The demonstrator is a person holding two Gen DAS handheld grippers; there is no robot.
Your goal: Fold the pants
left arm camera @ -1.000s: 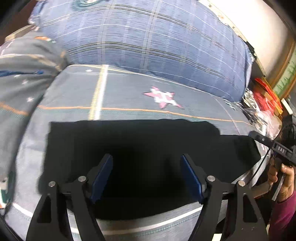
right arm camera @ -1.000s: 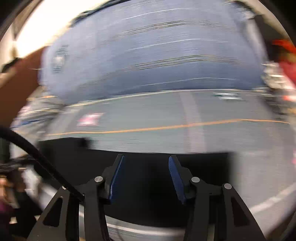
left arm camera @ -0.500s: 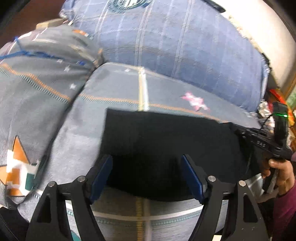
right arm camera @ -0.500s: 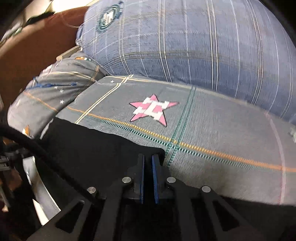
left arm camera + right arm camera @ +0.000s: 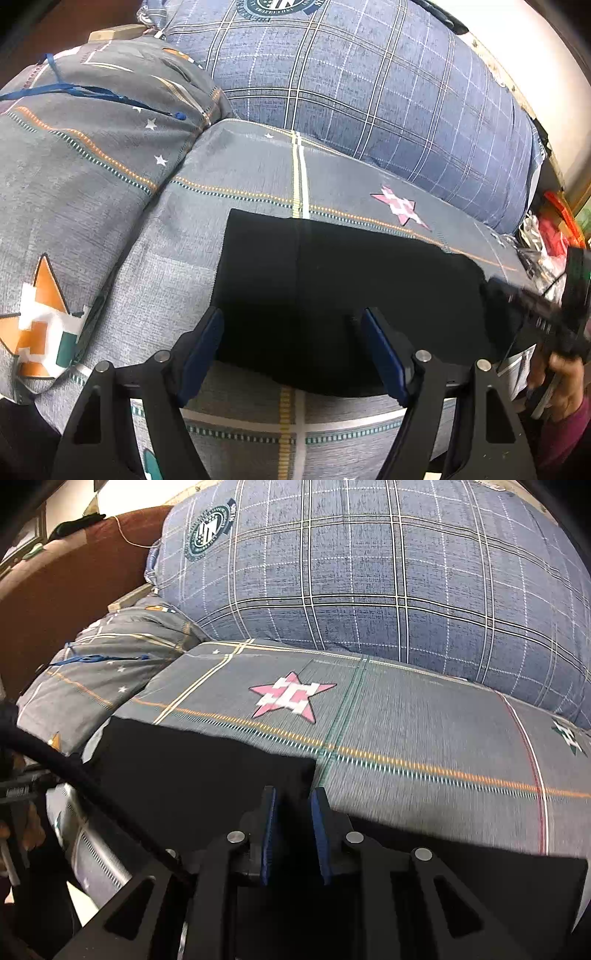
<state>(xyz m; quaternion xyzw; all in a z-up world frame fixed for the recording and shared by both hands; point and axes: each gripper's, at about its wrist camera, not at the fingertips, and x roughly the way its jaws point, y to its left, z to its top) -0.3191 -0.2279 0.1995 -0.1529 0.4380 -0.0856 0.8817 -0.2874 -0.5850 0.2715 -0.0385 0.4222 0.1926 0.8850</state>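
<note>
Black pants (image 5: pixel 332 277) lie folded flat as a dark rectangle on the grey patterned bedsheet (image 5: pixel 240 173). My left gripper (image 5: pixel 291 314) hangs open over their near left part, its blue pads wide apart and nothing between them. In the right wrist view the pants (image 5: pixel 192 760) end in a far right corner just ahead of my right gripper (image 5: pixel 293 791). Its jaws are opening, with a narrow gap between the pads and only dark cloth showing below. A hand (image 5: pixel 561 373) holds the right tool at the right edge of the left wrist view.
A big blue plaid pillow (image 5: pixel 369 92) lies along the back. A grey pillow (image 5: pixel 92 147) sits at the left, a brown headboard (image 5: pixel 55 590) behind it. Red and clear clutter (image 5: pixel 554 229) lies off the bed's right end. The bed's front edge runs just below the pants.
The left gripper slid left along the pants to their left end, still open. The right gripper closed at the pants' far right corner, then its pads parted a little.
</note>
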